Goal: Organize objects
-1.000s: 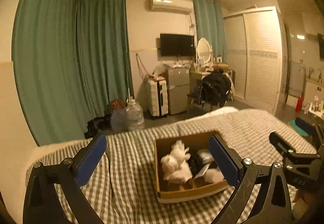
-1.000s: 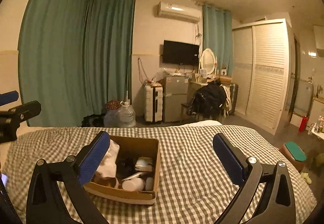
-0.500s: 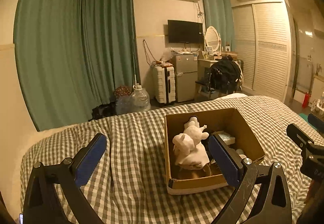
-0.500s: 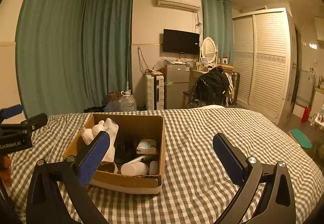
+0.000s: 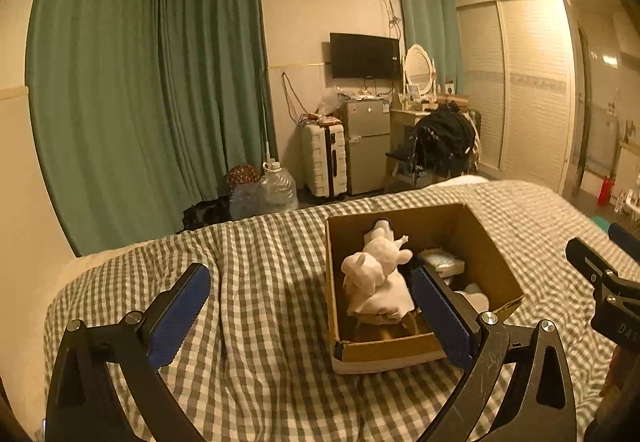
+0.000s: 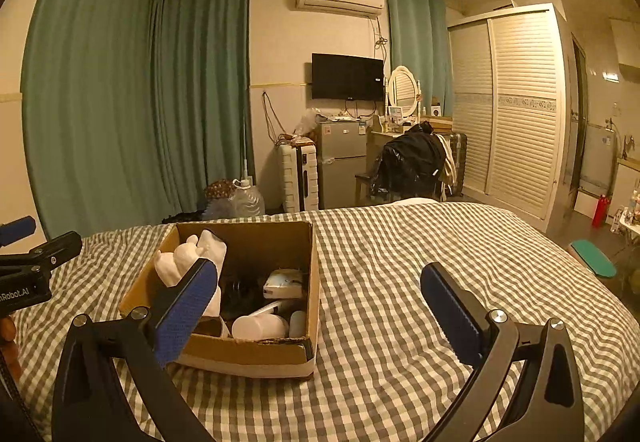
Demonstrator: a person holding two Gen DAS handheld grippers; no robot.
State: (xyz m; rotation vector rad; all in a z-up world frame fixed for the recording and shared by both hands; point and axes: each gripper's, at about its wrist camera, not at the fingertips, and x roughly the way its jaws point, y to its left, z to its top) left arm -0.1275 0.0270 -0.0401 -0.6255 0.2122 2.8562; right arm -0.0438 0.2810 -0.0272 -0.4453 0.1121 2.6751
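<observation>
An open cardboard box (image 5: 486, 242) (image 6: 308, 274) sits on a bed with a grey checked cover (image 5: 260, 306) (image 6: 400, 266). Inside lie a white plush toy (image 5: 376, 266) (image 6: 180, 258), a white cup (image 6: 260, 326), a small white packet (image 6: 284, 278) and dark items. My left gripper (image 5: 308, 310) is open and empty, above the cover just left of the box. My right gripper (image 6: 320, 306) is open and empty, over the box's right front corner. Each gripper shows at the edge of the other's view.
Beyond the bed stand green curtains (image 6: 140, 102), water jugs (image 5: 276, 186), a white suitcase (image 5: 324, 158), a small fridge (image 6: 344, 158), a chair with dark clothes (image 6: 412, 162) and a white wardrobe (image 6: 516, 110). The bed's far edge lies behind the box.
Both grippers have moved closer to the box and tilted down, so it looks larger and its contents show more. Both stay open and empty.
</observation>
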